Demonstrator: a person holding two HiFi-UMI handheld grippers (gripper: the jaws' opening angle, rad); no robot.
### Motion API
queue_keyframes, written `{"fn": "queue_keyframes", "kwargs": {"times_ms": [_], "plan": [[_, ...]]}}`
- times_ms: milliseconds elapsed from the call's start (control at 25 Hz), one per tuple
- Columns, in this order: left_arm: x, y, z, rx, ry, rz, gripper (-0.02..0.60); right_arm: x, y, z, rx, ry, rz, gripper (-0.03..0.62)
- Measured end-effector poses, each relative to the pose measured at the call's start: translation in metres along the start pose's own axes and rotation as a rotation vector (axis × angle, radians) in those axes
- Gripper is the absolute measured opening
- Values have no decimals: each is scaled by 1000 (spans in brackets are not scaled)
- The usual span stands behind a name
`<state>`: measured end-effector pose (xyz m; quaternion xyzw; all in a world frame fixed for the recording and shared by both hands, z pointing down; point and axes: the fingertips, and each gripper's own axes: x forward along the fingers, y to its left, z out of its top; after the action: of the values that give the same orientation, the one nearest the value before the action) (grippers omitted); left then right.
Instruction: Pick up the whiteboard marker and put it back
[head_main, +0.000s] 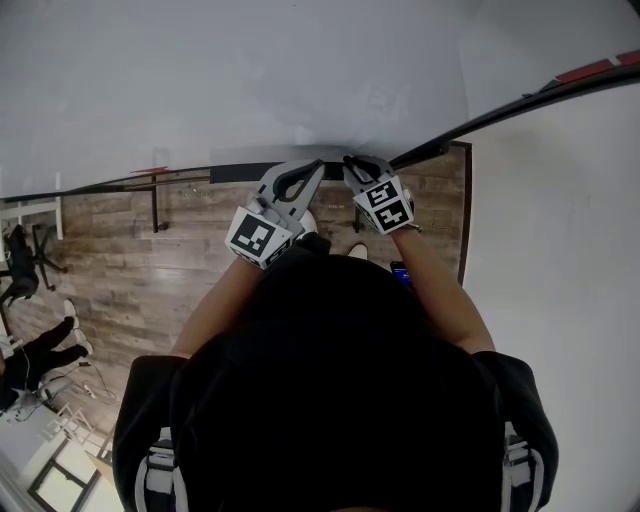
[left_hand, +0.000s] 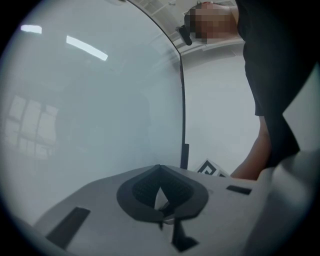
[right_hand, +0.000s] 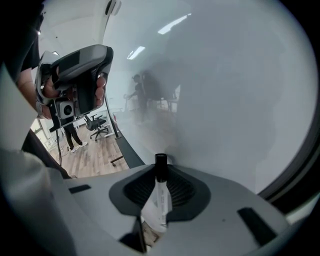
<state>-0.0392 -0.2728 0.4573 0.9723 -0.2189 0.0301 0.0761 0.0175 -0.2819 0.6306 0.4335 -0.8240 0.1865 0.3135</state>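
Jaws of the right gripper (right_hand: 159, 175) pinch the whiteboard marker (right_hand: 162, 202) (print unreadable); those of the left gripper (left_hand: 160, 175) meet, empty.

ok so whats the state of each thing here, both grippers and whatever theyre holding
left gripper: jaws together, nothing between them
right gripper: jaws shut on the whiteboard marker
whiteboard marker: gripped by its white body, black cap end pointing at the board
whiteboard: no writing showing, only reflections
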Motion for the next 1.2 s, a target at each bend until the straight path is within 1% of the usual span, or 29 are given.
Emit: {"fn": "queue_keyframes", "kwargs": {"times_ms": [240, 400, 560, 880, 1200], "plan": [[-2, -2, 0, -8, 6, 12, 3, -6, 3, 0, 22, -15, 22, 63], [0, 2, -1, -4, -5, 6, 3, -4, 1, 8, 39, -38, 42, 63], [2, -20, -6, 19, 1, 5, 3, -20, 3, -2, 42, -70, 49, 63], [6, -43, -7, 22, -3, 10, 3, -43, 1, -9, 51, -112, 48, 63], [7, -55, 6, 34, -14, 19, 3, -69, -3, 9, 44, -172, 45, 63]]}}
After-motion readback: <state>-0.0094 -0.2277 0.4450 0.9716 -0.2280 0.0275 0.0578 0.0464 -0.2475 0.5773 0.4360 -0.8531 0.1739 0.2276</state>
